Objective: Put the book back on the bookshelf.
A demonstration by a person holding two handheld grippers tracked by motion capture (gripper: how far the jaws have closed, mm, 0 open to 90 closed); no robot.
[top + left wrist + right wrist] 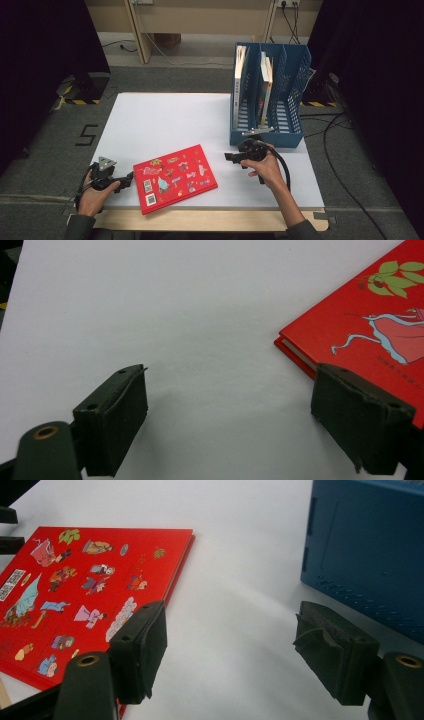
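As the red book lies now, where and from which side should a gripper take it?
Probably by a thin edge. The red book lies flat on the white table, cover up, so only its edges give the jaws two faces. The left gripper, jaws open, sits beside the book's left corner; coming in level from there, one jaw over the cover and one under, looks easiest. The right gripper is open, further off.

White table (165, 117), red book (175, 178), blue rack (267, 132)
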